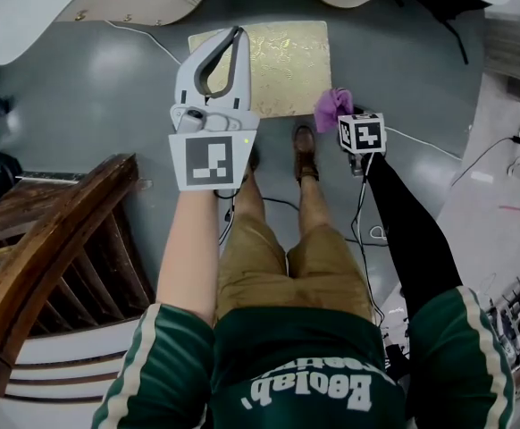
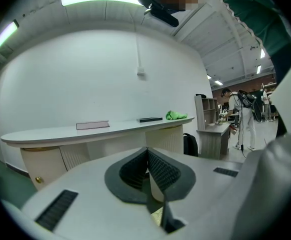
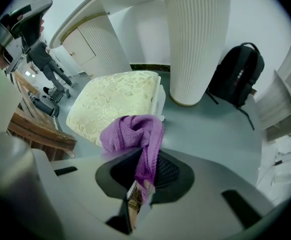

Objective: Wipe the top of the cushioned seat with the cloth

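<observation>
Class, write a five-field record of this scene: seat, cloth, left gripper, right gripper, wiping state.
seat: pale gold patterned square cushioned seat, standing on the grey floor
cloth: bunched purple cloth, at the seat's near right corner in the head view; contact unclear
left gripper: jaws together, nothing between them
right gripper: jaws clamped on the cloth
wiping state: cloth bunched at the corner, not laid across the top
</observation>
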`<state>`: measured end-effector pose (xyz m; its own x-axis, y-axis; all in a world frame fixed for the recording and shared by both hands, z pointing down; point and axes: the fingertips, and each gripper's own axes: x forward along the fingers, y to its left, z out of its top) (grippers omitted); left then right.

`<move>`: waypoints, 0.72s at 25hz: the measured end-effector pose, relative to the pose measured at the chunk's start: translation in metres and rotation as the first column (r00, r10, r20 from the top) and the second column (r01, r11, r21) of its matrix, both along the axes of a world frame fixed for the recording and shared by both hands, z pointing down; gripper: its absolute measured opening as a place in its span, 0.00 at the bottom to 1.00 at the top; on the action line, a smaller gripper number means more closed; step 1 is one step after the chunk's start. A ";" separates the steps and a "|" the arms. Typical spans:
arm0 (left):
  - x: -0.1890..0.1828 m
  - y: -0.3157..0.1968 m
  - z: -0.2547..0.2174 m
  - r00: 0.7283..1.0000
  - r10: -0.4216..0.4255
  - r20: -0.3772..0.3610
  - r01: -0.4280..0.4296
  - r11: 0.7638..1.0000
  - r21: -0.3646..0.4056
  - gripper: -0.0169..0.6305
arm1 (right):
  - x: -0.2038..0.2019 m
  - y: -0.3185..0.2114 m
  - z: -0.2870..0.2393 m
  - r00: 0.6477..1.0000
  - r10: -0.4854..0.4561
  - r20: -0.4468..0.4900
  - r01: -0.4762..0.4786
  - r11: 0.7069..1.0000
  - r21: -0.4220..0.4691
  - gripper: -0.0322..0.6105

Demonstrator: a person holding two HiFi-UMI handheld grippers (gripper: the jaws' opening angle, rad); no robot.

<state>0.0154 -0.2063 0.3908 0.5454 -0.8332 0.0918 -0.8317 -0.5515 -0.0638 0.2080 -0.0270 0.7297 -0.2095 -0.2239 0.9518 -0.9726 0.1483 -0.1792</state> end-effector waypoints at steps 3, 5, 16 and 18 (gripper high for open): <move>0.002 0.000 0.001 1.000 -0.003 -0.002 0.003 1.000 -0.003 0.05 | -0.001 0.004 0.004 1.000 0.003 0.019 -0.003 1.000 0.000 0.14; 0.002 -0.001 0.000 1.000 -0.002 0.000 0.002 1.000 -0.001 0.05 | -0.003 0.005 0.005 1.000 0.001 0.030 -0.001 1.000 0.004 0.14; -0.010 -0.001 -0.002 1.000 -0.023 -0.002 0.023 1.000 0.009 0.05 | -0.004 0.004 0.003 0.999 0.013 0.033 -0.013 1.000 0.012 0.14; -0.012 -0.002 -0.003 1.000 -0.026 -0.005 0.026 1.000 0.014 0.05 | -0.004 0.006 0.005 0.999 0.014 0.031 -0.015 1.000 0.010 0.14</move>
